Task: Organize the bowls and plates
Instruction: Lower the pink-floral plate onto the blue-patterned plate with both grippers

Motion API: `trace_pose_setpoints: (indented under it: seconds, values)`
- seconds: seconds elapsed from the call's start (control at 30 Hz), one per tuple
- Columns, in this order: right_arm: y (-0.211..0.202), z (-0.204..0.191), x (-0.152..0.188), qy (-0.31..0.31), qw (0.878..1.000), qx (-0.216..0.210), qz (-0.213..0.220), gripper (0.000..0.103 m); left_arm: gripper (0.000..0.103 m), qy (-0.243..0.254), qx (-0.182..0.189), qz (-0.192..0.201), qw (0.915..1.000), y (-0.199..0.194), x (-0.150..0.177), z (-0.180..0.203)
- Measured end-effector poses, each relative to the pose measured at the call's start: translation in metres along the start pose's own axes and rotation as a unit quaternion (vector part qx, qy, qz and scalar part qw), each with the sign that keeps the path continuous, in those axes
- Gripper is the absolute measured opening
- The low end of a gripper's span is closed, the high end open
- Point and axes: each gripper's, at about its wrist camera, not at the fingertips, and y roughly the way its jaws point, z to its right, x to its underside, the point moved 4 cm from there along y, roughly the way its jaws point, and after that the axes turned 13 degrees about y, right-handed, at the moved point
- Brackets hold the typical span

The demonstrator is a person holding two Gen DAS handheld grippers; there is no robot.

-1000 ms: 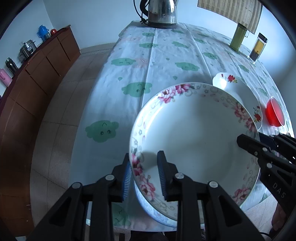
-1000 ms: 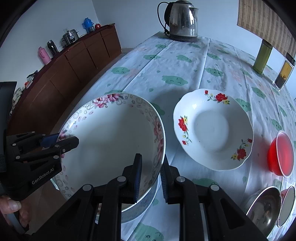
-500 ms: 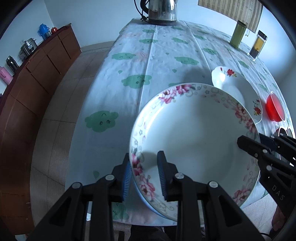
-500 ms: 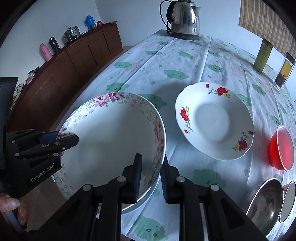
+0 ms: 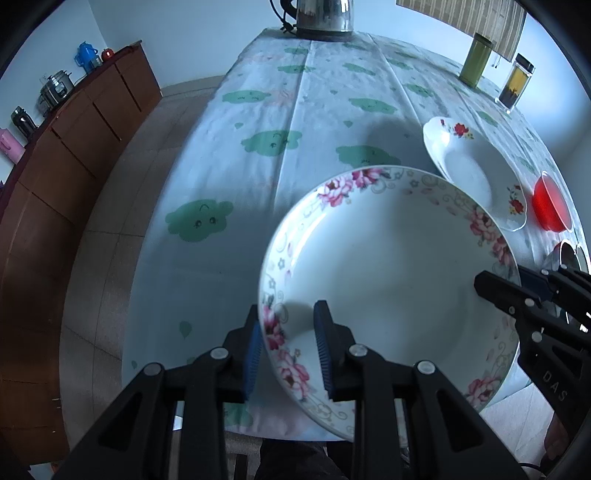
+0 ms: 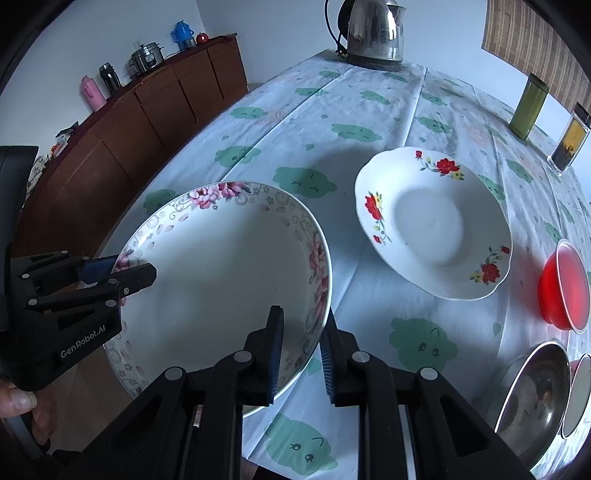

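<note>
A deep white plate with pink flowers on its rim (image 5: 388,266) (image 6: 221,266) hangs above the near edge of the table, held from both sides. My left gripper (image 5: 286,314) (image 6: 125,269) is shut on its left rim, one pad inside and one outside. My right gripper (image 6: 303,317) (image 5: 502,284) is shut on the opposite rim in the same way. A second white plate with red flowers (image 6: 432,221) (image 5: 472,173) lies flat on the tablecloth beyond, to the right. A red bowl (image 6: 565,288) sits further right.
A steel bowl (image 6: 532,391) and another dish stand at the near right edge. A steel kettle (image 6: 375,33) stands at the far end, a green canister (image 6: 528,107) and a jar (image 6: 570,140) at the far right. A brown sideboard (image 6: 129,122) runs along the left wall.
The pink-flowered plate, held by both grippers, has come up and back toward the near table edge. The plate that showed beneath it is out of sight. Both grips are unchanged.
</note>
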Motion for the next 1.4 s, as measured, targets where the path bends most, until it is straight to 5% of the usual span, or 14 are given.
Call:
trace_pose_setpoints:
  seconds: [0.8, 1.4]
  values:
    - [0.011, -0.004, 0.009, 0.001, 1.0, -0.001, -0.009, 0.021, 0.025, 0.009, -0.011, -0.007, 0.9999, 0.009, 0.007, -0.001]
    - [0.013, -0.009, 0.011, -0.052, 0.998, 0.036, 0.008, 0.022, 0.025, 0.019, -0.025, -0.012, 0.9994, 0.014, 0.01, 0.005]
